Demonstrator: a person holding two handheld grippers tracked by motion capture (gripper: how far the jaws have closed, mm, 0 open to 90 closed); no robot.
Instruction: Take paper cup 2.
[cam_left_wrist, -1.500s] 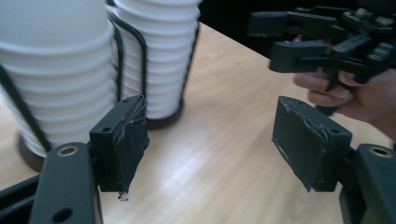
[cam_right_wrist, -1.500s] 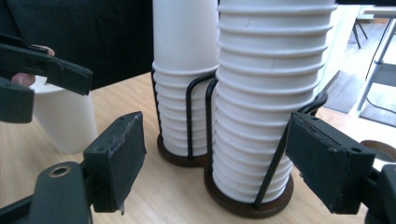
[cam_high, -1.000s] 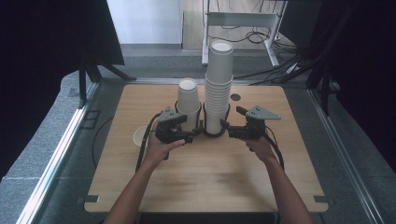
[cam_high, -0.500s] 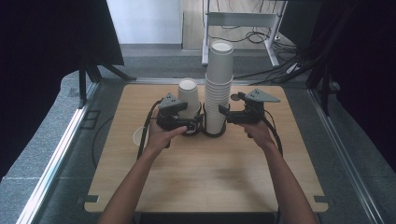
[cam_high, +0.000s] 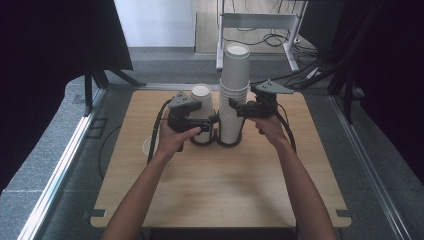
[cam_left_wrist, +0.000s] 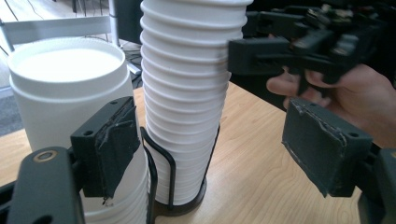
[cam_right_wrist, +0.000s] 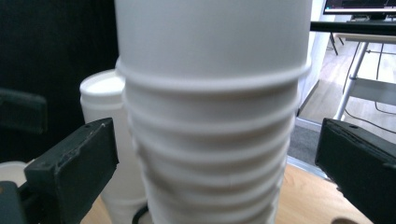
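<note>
With its jaws just spread wide around the tall stack of white ribbed paper cups in the black wire holder mid-table, the right gripper gripped nothing — next, judging by this, closing on the top cup — while the left gripper, jaws apart, held nothing either.

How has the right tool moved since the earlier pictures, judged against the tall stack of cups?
Yes. The right tool has climbed up the tall cup stack, and its jaws, which have just been opening, now straddle the stack without pressing.

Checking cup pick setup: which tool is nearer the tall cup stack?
Right. The right tool straddles the tall cup stack, jaws open either side. The left tool sits at the short stack beside it.
</note>
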